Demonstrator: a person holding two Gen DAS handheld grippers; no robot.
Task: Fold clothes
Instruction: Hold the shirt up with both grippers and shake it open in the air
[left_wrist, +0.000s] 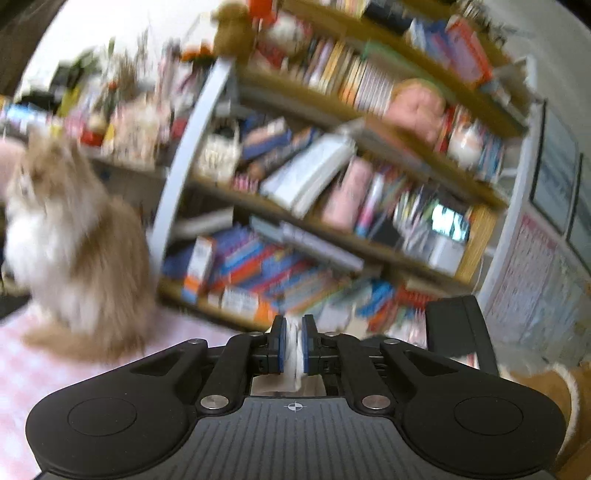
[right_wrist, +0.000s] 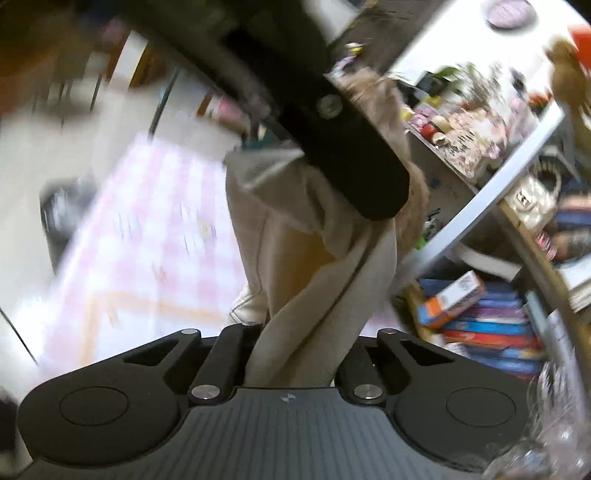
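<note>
Early stage: beige garment lifted off pink-check bed, no fold visible. Left hand-held gripper and right hand-held gripper both clamped on cloth. Folding all left.

A fluffy cat sits on the far left of the checked cloth; the crowded bookshelf blocks the far side.

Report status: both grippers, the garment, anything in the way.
Left gripper pinching a white fabric strip. Right gripper shut on the beige garment, hanging bunched. Fluffy cat sitting on the pink checked cloth.
</note>
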